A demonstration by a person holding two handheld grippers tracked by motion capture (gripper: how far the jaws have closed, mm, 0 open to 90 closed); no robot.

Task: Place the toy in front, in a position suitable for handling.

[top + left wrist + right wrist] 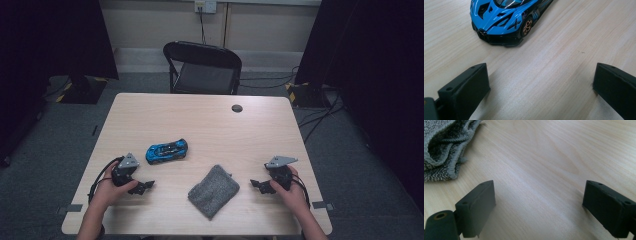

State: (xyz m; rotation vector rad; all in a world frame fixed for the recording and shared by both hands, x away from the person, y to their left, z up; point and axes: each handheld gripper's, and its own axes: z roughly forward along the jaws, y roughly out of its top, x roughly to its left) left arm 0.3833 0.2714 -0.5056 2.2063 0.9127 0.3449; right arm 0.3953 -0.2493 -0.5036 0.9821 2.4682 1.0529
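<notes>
Where woodgrain shows, glossy car (167, 150), knitted cloth (214, 190)

pale wooden table (210, 120) seen from above, on grey carpet. blue toy car (167, 150) left of centre, nose toward the near left. grey knitted cloth (214, 190) near the front edge, folded, lying at a slant. small dark round disc (237, 108) toward the far edge. left gripper (145, 187) held low over the table near the front left, just in front of the car, apart from it. right gripper (255, 185) held at the front right, beside the cloth, not touching it. black folding chair (204, 67) behind the table, cables on the floor beyond.
</notes>
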